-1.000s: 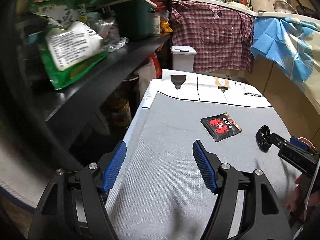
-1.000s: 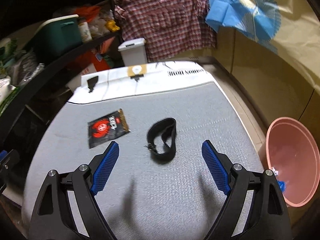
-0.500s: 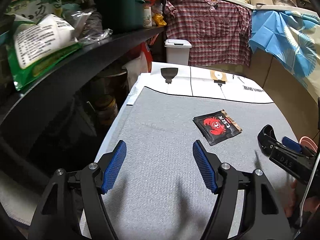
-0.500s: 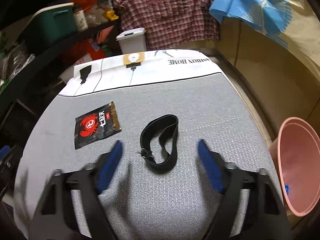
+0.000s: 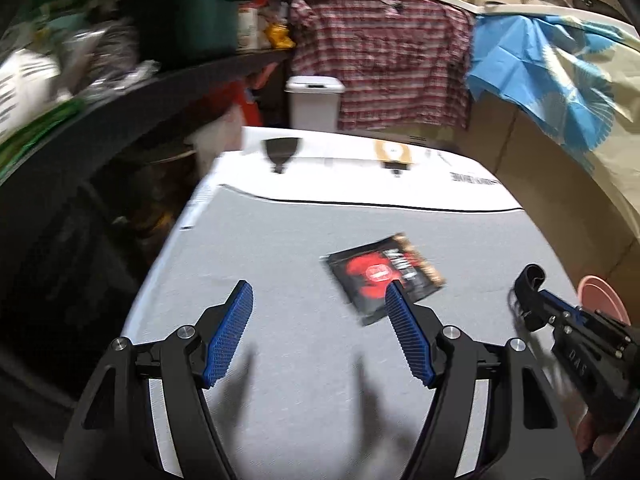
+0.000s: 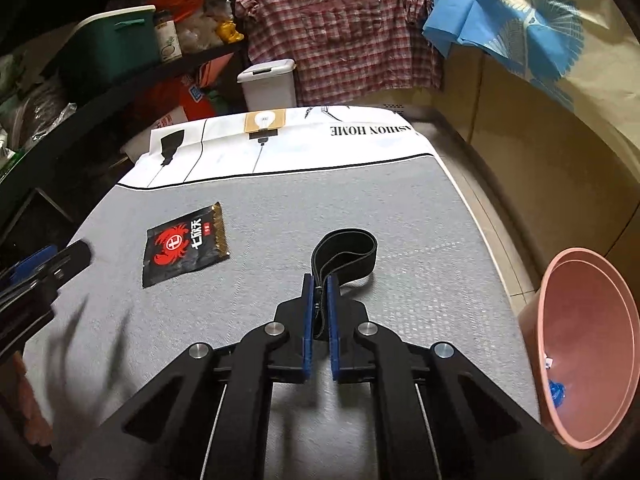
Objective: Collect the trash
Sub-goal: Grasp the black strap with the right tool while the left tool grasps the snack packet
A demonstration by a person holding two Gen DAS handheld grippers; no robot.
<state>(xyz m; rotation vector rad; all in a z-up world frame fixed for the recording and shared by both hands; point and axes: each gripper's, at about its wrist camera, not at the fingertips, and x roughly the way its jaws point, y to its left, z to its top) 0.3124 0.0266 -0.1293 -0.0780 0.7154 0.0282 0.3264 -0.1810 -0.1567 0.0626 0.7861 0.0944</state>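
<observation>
A black elastic band (image 6: 347,250) lies on the grey table cloth (image 6: 280,208). My right gripper (image 6: 319,284) is shut on its near end; the band's loop (image 5: 530,280) also shows at the right edge of the left wrist view. A black snack packet with a red crab (image 6: 185,246) lies flat to the left of the band. In the left wrist view the packet (image 5: 384,274) lies just beyond my left gripper (image 5: 320,312), which is open and empty above the cloth, its right fingertip overlapping the packet's near edge.
A pink bin (image 6: 588,348) stands off the table's right edge, with a blue scrap inside. A white lidded bin (image 6: 267,85) stands behind the table. Dark shelves with a green box (image 6: 112,46) and bags run along the left.
My right gripper moved forward and shut on the black band. My left gripper moved forward and to the right towards the packet, still open.
</observation>
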